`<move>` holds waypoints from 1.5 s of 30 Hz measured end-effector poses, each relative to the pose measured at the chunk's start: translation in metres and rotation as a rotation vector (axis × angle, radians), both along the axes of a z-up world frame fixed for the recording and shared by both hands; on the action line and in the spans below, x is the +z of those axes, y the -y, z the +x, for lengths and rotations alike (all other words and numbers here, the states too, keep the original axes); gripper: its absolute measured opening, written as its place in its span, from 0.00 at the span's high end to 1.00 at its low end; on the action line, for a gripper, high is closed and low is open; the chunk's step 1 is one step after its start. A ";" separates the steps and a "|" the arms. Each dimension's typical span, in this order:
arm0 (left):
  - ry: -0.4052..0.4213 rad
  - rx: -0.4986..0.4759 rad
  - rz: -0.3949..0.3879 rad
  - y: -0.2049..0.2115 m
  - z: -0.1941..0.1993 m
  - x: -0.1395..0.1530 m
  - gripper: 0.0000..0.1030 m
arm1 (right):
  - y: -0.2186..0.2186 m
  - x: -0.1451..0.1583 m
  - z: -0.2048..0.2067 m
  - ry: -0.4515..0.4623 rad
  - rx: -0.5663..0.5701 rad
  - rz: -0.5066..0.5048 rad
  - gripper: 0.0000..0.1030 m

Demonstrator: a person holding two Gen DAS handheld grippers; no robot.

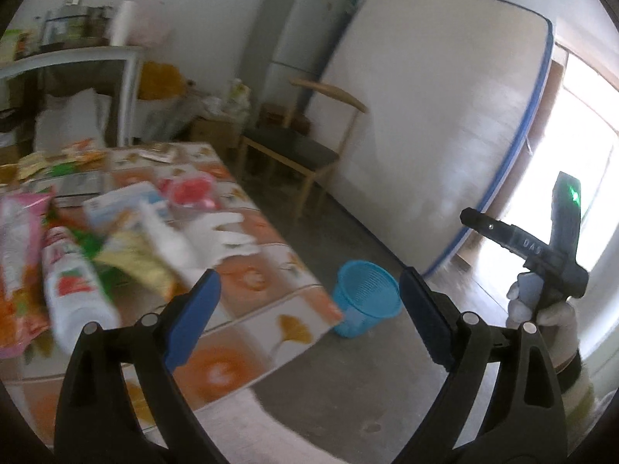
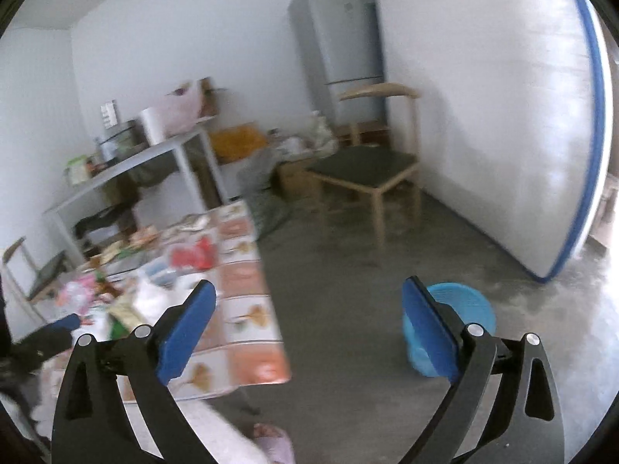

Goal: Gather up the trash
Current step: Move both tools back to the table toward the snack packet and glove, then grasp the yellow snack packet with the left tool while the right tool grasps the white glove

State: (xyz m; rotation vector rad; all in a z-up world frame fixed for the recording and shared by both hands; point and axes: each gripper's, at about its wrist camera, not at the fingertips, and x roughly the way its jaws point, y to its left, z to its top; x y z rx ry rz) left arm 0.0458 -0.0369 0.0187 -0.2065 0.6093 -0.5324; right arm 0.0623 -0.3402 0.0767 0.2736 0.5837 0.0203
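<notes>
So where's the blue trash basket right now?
The blue trash basket stands on the grey floor just off the table's near corner. In the right wrist view it sits low on the right, behind that gripper's right finger.

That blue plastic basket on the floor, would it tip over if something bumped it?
Probably. The blue basket looks thin-walled and light, and narrows toward its base, so a knock near the rim could tip it. It may also slide on the smooth floor.
</notes>
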 end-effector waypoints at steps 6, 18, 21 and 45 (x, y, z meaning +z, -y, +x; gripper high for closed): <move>0.065 0.071 0.018 -0.047 -0.021 -0.012 0.13 | -0.054 0.000 0.026 -0.064 0.153 0.081 0.09; 0.125 0.115 0.047 -0.082 -0.022 -0.024 0.13 | -0.148 -0.048 0.098 -0.291 0.341 0.242 0.09; 0.110 0.136 0.015 -0.098 -0.008 -0.018 0.13 | -0.155 -0.056 0.111 -0.318 0.350 0.263 0.12; -0.598 0.136 -0.067 -0.152 0.206 -0.053 0.42 | -0.234 -0.105 0.156 -0.318 0.618 -0.018 0.42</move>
